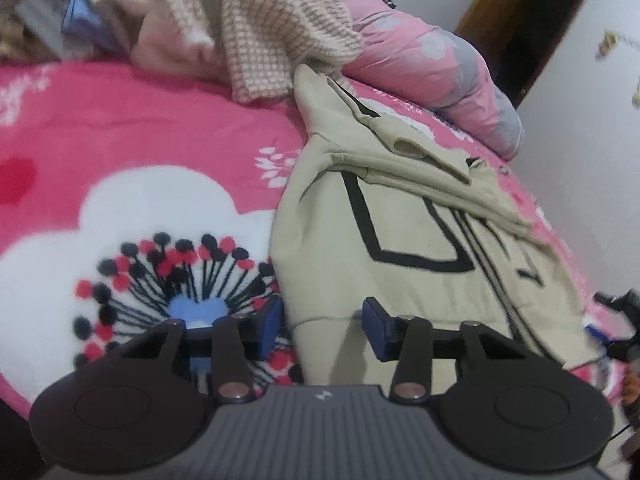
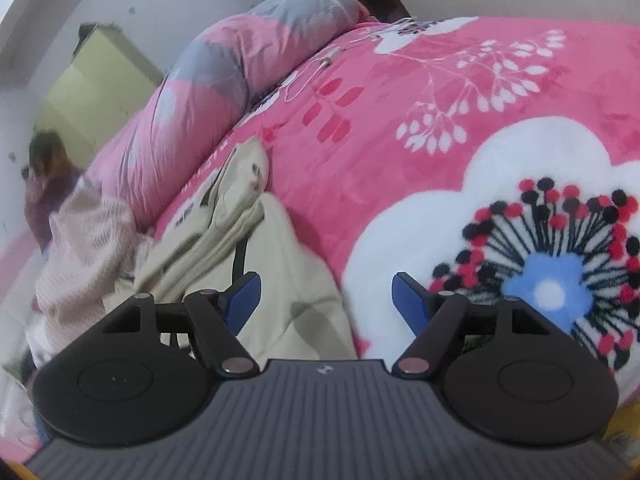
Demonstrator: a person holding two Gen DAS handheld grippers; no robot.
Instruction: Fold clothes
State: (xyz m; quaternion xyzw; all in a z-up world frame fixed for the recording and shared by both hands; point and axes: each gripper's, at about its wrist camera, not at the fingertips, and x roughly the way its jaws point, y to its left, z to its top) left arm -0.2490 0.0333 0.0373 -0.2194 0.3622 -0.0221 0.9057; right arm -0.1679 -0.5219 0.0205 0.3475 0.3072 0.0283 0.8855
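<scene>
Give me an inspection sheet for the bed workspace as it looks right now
Surface: pink floral blanket covers the bed.
Job's things: beige zip jacket lies flat, sleeve folded across it.
Clutter: knit sweater heaped on a pink-grey quilt.
Grippers: left gripper at the jacket's hem, jaws apart, not pressing; right gripper open over the jacket's edge.
Cables: white cable on the blanket near the quilt.
Surroundings: white wall, wooden door frame.

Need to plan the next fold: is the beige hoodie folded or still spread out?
Partly folded. The hoodie lies flat on the blanket with one sleeve laid across its printed body.
</scene>
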